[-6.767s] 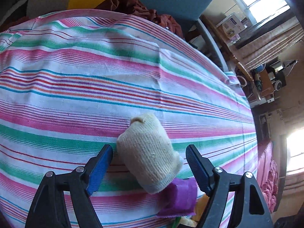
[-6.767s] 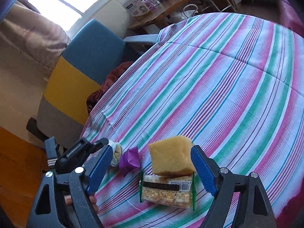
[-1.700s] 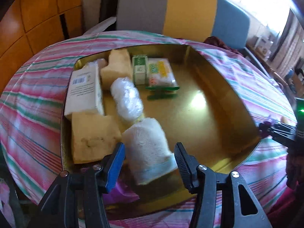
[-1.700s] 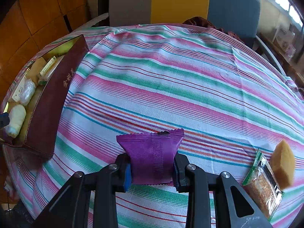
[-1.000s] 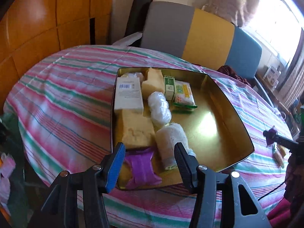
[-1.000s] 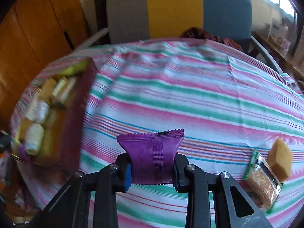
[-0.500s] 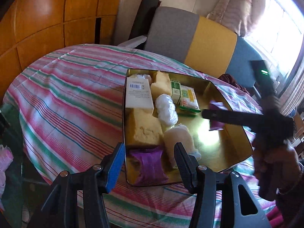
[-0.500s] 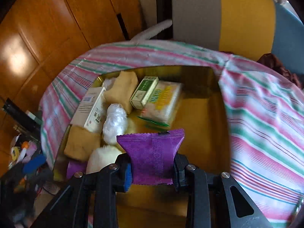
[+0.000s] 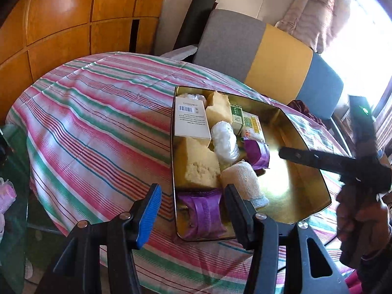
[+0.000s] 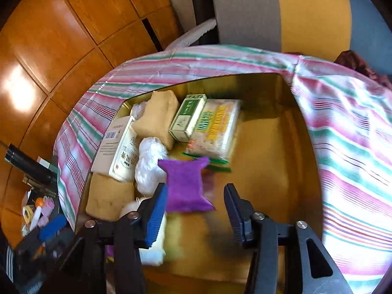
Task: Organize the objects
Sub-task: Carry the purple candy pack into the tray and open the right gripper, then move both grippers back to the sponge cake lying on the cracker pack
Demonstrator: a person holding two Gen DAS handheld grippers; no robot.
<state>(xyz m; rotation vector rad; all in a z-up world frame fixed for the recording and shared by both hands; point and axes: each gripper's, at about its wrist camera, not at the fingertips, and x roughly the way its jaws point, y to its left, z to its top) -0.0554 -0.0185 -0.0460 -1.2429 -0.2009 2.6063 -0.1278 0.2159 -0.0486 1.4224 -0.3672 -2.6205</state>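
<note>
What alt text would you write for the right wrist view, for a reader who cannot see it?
The open right gripper hovers over a gold tray on a striped tablecloth; a purple packet sits just beyond its fingers. Further back in the tray lie sponges, a white box, a green box and a snack bag.

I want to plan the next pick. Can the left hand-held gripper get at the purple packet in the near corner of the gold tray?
Probably yes. The left hand-held gripper is open above the flat purple foil packet, nothing covers it. The gold metal tray wall and white rolled cloth lie close.
</note>
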